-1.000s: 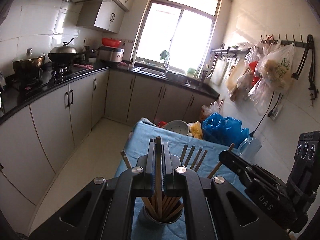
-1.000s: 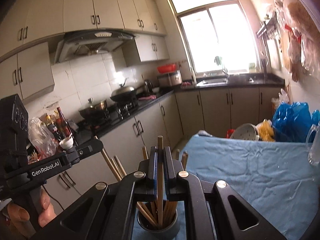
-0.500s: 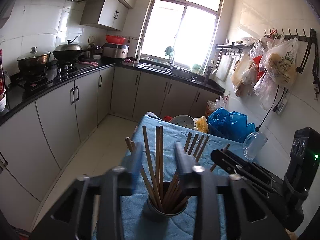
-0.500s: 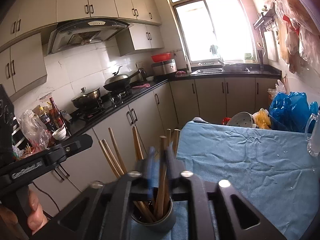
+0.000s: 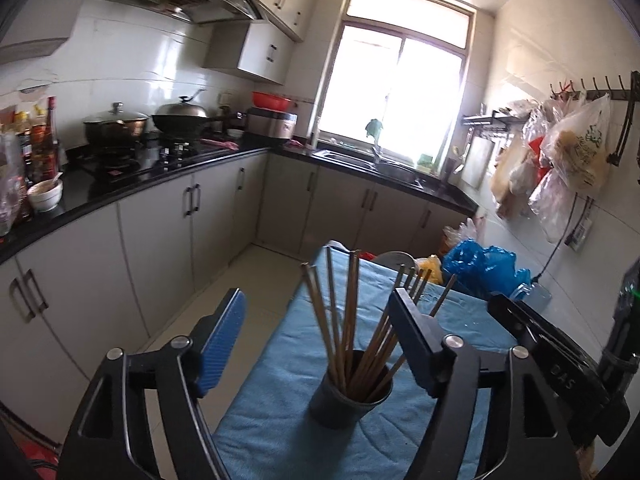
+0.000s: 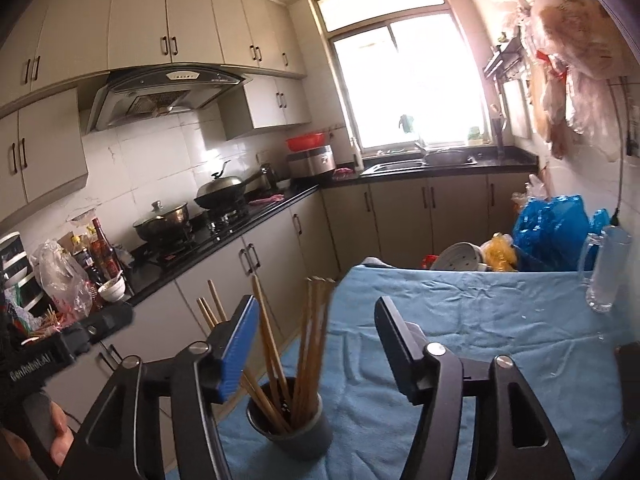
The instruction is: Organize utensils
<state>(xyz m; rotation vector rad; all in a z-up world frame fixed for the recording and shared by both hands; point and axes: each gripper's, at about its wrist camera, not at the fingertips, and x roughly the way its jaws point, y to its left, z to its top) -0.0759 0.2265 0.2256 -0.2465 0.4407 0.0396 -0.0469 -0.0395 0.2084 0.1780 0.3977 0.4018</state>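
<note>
A dark metal cup (image 5: 347, 400) stands on the blue cloth (image 5: 280, 432) near the table's front left corner, with several wooden chopsticks (image 5: 346, 320) upright in it. My left gripper (image 5: 318, 312) is open and empty, its jaws wide either side of the chopsticks, above the cup. In the right wrist view the cup (image 6: 294, 434) and chopsticks (image 6: 312, 344) sit below my right gripper (image 6: 316, 318), also open and empty. The right gripper's body shows at the right of the left wrist view (image 5: 560, 364).
A glass mug (image 6: 606, 274) stands at the table's right side. Blue plastic bags (image 6: 554, 230) and a white colander (image 6: 460, 258) lie past the far edge. Kitchen cabinets (image 5: 160, 232) and a stove with pots (image 5: 180, 116) run along the left. Floor lies between cabinets and table.
Both grippers were shut on a chopstick each over the cup. Both have opened wide and let the chopsticks drop into the cup, and have drawn back and up a little.
</note>
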